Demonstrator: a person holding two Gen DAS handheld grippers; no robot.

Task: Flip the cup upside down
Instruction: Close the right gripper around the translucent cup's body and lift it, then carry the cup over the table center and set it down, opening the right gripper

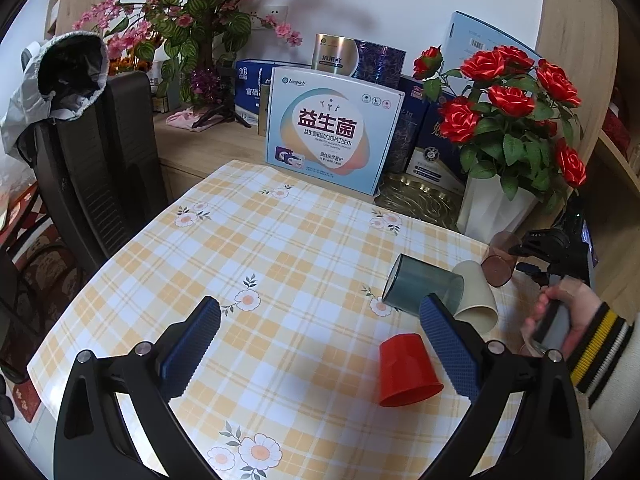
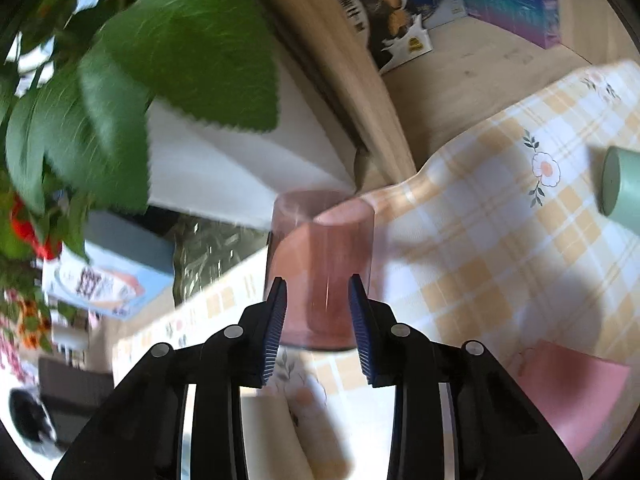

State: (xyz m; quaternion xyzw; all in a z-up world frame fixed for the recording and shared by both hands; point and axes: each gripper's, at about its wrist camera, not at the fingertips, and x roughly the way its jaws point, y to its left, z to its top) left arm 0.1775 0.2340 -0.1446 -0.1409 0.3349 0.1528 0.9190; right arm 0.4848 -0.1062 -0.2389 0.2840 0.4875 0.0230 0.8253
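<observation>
Across a checked yellow-and-white tablecloth (image 1: pixel 280 264) printed with daisies, cups lie scattered before a backdrop of boxes and artificial flowers. Largest at the rear is a black office chair (image 1: pixel 100 168) draped with a grey jacket, then a white box with Chinese lettering (image 1: pixel 332 128) standing upright at the cloth's far edge, and a white vase of red roses (image 1: pixel 516 120) to the right of it. The left gripper (image 1: pixel 320 336) hangs above the cloth with its blue-padded jaws spread wide and nothing between them. Near its right finger, a smoky grey translucent cup (image 1: pixel 420 284) lies on its side, touching a cream cup (image 1: pixel 478 300) that is also tipped over; a red cup (image 1: pixel 406 368) stands mouth-down just in front of them. At the right edge of the left wrist view, a hand (image 1: pixel 560 316) in a striped cuff holds the other tool's handle. The right gripper (image 2: pixel 318 312) has its jaws drawn narrow and clamped on the sides of a brownish translucent cup (image 2: pixel 322 264), which is lifted clear of the cloth and blurred; the same cup (image 1: pixel 500 260) appears tilted beside the vase in the left wrist view. A pale green cup (image 2: pixel 622 188) lies sideways on the cloth.
</observation>
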